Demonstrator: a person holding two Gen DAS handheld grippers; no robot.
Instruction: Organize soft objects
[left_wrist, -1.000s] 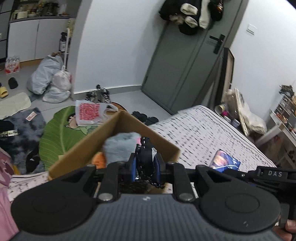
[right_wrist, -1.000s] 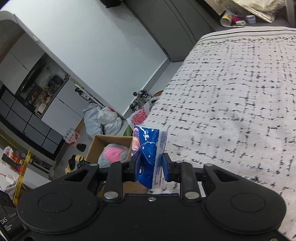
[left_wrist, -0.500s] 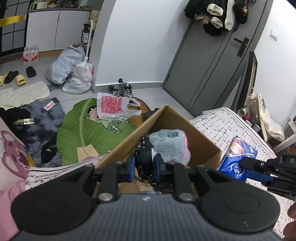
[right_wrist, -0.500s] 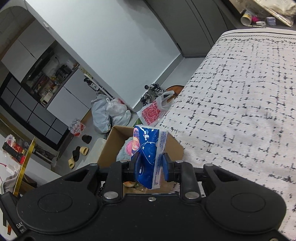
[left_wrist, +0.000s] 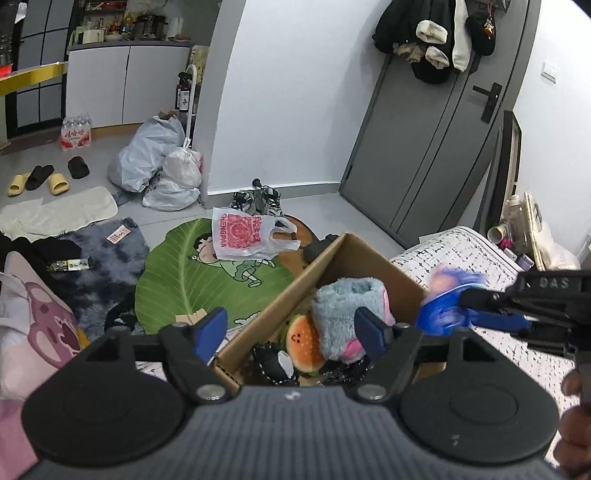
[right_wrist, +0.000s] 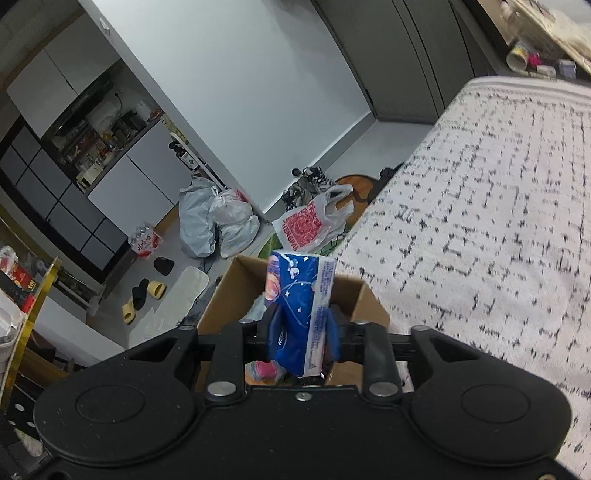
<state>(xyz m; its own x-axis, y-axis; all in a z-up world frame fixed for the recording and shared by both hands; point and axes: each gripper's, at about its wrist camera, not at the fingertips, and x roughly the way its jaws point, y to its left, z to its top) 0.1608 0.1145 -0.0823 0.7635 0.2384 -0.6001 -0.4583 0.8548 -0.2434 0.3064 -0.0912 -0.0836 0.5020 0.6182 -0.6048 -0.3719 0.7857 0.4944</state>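
The working surface is a bed with a white, black-flecked cover (right_wrist: 480, 229), standing in a room with pale walls and a grey door (left_wrist: 436, 140) ahead. Beyond the bed, the floor carries a green leaf-shaped mat (left_wrist: 207, 273), a red-printed plastic bag (left_wrist: 243, 236), filled white bags (left_wrist: 162, 170) and slippers (left_wrist: 44, 181). A cardboard box (left_wrist: 295, 291) sits open directly in front of the left gripper (left_wrist: 291, 332), whose jaws are spread wide and hold nothing. Inside the box lie a blue fluffy item (left_wrist: 343, 306), a burger plush (left_wrist: 303, 343) and a black chained object (left_wrist: 273, 362). The right gripper (right_wrist: 301, 332) is closed on a blue tissue pack (right_wrist: 299, 302), held upright above the near edge of the box (right_wrist: 236, 291). In the left wrist view the pack (left_wrist: 443, 299) appears blurred just right of the box.
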